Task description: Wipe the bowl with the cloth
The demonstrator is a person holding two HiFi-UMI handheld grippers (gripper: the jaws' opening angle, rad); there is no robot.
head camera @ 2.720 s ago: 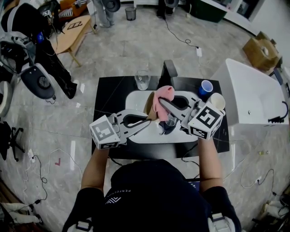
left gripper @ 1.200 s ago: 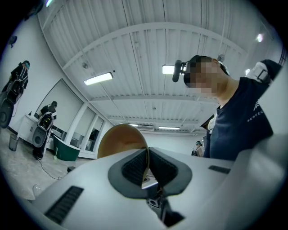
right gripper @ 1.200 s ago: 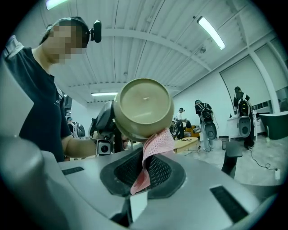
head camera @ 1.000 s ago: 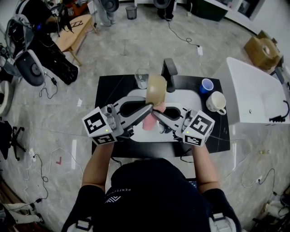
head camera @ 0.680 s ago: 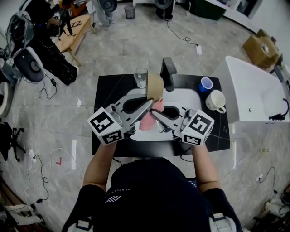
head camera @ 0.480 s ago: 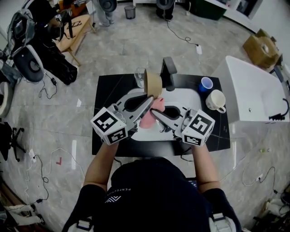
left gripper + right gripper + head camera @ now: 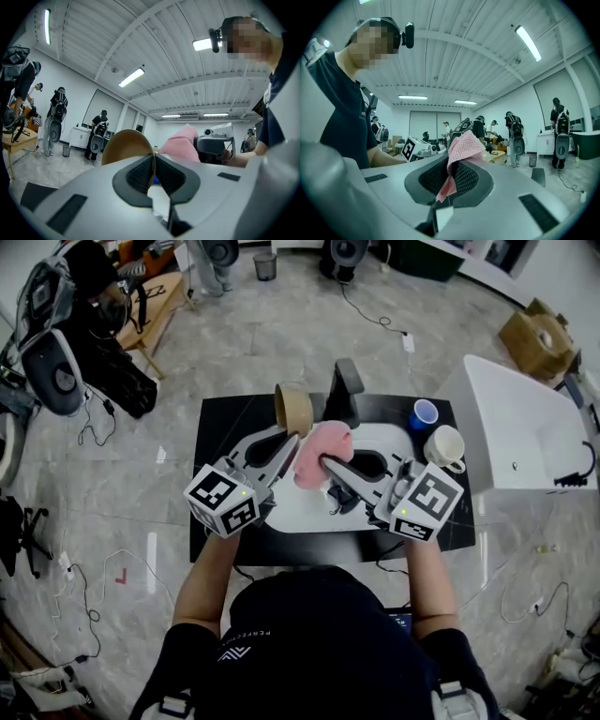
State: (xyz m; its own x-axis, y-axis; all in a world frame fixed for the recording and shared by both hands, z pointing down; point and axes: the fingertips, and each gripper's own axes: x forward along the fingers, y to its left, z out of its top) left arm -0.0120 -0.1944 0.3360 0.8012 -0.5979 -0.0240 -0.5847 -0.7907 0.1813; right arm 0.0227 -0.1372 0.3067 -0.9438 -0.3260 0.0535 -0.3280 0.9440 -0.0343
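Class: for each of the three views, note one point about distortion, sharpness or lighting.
Head view: wide-angle bending, even light, bowl and cloth sharp. Left gripper view: circular fisheye frame, dark corners, mosaic patch top right. Right gripper view: same fisheye; cloth weave crisp, ceiling light strip bright.

The head view looks steeply down on the black table (image 7: 217, 432). Each gripper view sits close behind its jaws, tilted up toward the ceiling (image 7: 154, 47), facing the other; all three share the pink cloth (image 7: 317, 452) mid-frame
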